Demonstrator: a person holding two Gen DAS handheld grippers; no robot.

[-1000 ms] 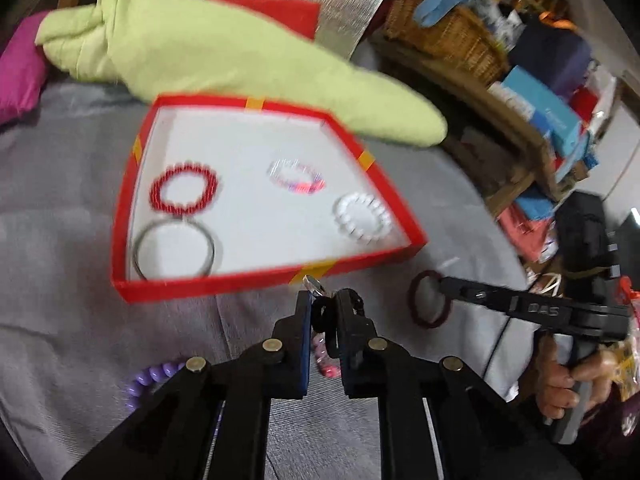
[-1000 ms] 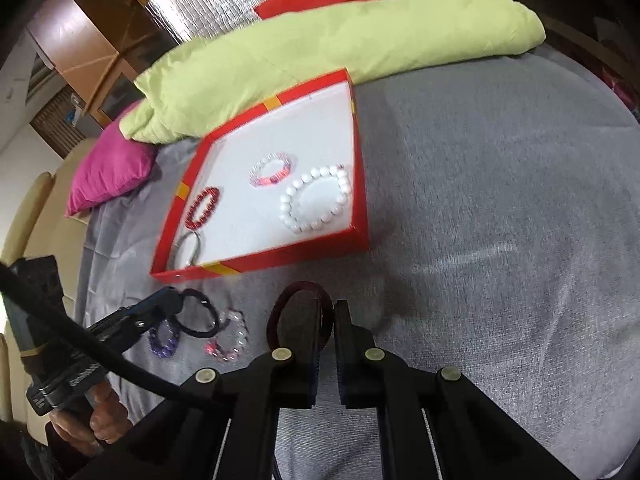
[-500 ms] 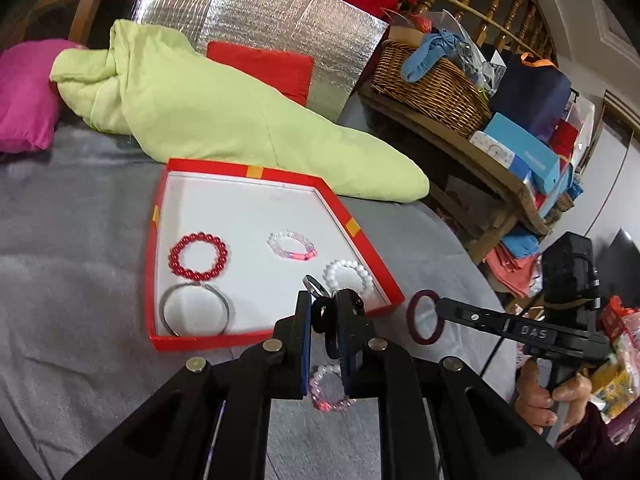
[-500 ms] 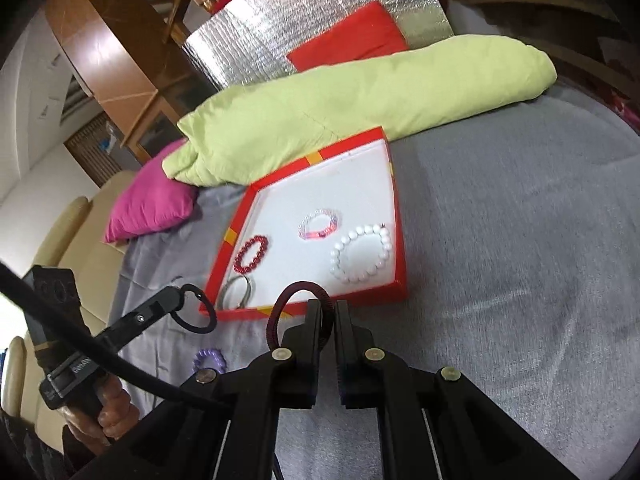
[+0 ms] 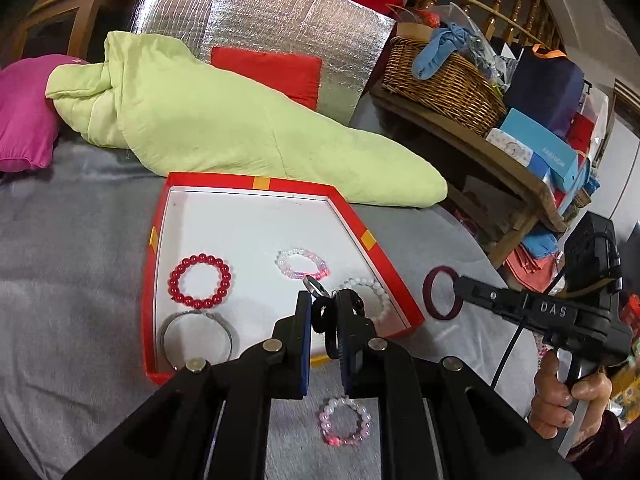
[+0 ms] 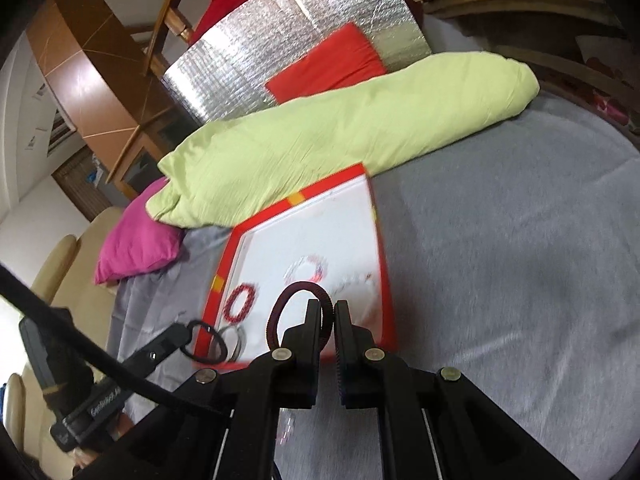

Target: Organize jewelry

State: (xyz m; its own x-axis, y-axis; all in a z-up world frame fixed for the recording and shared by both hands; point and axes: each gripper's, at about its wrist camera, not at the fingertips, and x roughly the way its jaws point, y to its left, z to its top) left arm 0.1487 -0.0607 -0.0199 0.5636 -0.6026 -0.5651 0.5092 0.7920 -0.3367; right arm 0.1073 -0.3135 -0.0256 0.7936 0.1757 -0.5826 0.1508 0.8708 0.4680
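Note:
A red tray [image 5: 154, 276] with a white floor lies on the grey cloth and holds a red bead bracelet [image 5: 200, 286], a silver bangle [image 5: 197, 334], a pink-white bead bracelet [image 5: 303, 264] and a white bead bracelet [image 5: 380, 292]. My left gripper [image 5: 323, 312] is shut on a black ring with a metal clasp [image 5: 320, 312], above the tray's near edge. My right gripper [image 6: 327, 316] is shut on a dark maroon bangle [image 6: 280, 312], also seen in the left wrist view [image 5: 440, 298], held above the tray's near right corner. A pink bead bracelet [image 5: 345, 420] lies on the cloth in front of the tray.
A long light-green cushion [image 5: 224, 120] lies just behind the tray, with a magenta pillow [image 5: 22, 112] at its left and a silver foil panel [image 5: 260, 20] behind. A wooden shelf with a wicker basket [image 5: 440, 76] and boxes stands at the right.
Both grippers have risen and moved toward the tray, each carrying its ring. The tray looks farther below, and the right wrist view now blurs with motion.

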